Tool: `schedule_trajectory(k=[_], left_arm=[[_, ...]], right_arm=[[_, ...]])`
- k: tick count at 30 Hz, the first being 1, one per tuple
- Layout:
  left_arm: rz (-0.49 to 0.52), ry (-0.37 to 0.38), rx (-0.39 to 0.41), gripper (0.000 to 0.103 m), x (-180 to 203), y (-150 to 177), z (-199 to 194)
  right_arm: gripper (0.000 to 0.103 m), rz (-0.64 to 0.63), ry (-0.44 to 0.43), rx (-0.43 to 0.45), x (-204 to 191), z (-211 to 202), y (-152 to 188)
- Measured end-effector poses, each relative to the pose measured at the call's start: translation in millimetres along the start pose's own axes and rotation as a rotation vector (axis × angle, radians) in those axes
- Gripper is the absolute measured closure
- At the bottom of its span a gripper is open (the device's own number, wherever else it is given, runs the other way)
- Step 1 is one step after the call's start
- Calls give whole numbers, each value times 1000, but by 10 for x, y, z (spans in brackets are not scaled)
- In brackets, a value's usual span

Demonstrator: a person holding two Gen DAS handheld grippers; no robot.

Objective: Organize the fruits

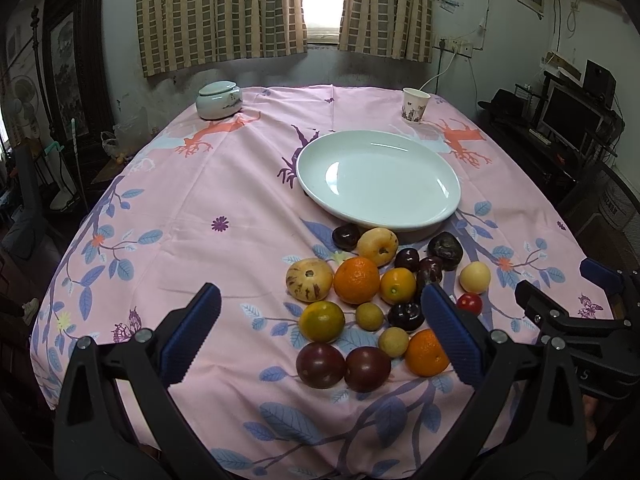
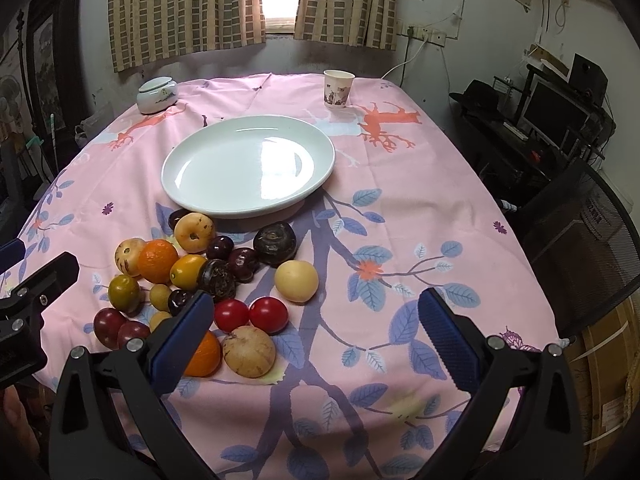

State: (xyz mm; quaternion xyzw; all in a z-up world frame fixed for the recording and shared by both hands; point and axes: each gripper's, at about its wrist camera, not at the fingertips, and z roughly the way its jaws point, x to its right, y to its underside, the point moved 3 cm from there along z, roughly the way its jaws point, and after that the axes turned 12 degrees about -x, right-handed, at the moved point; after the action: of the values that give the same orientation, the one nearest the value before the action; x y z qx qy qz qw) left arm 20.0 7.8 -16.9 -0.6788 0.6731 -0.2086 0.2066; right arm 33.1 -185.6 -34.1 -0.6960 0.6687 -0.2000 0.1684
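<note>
Starting at the far left of the table, a lidded ceramic jar (image 1: 219,100) stands on the pink floral tablecloth (image 1: 208,200), well apart from the work. The left gripper (image 1: 320,320) hovers low over the near edge, jaws spread wide and holding nothing; bare cloth lies between them on its left, the fruit cluster on its right. Centre: the pile of fruits (image 1: 372,296) sits on the cloth just in front of the white plate (image 1: 320,160), the nearest pieces almost touching its rim. Noted among them are a large orange (image 1: 356,280), a striped pale melon-like fruit (image 1: 309,280), two dark red plums (image 1: 344,366), several dark purple fruits, small tan ones, and two red cherry tomatoes (image 2: 252,314). The plate holds nothing (no fruit transferred). A paper cup (image 2: 338,89) stands beyond it. Right: the right gripper (image 2: 316,328) is likewise released and empty, poised beside the pile's right edge.

Assessment: task not begun; every fruit remains to be moved, presumably onto the plate.
</note>
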Motion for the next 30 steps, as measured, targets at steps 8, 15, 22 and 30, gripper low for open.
schedule_trajectory(k=[8, 15, 22, 30], left_arm=[[1, 1, 1, 2, 0, -2, -7], [0, 0, 1, 2, 1, 1, -4], [5, 5, -5, 2, -13, 24, -11], [2, -5, -16, 2, -17, 46, 38]], right_arm=[[1, -1, -2, 0, -5, -13, 4], [1, 1, -3, 1, -9, -8, 8], [1, -5, -2, 0, -41, -21, 19], [1, -21, -43, -24, -106, 32, 34]])
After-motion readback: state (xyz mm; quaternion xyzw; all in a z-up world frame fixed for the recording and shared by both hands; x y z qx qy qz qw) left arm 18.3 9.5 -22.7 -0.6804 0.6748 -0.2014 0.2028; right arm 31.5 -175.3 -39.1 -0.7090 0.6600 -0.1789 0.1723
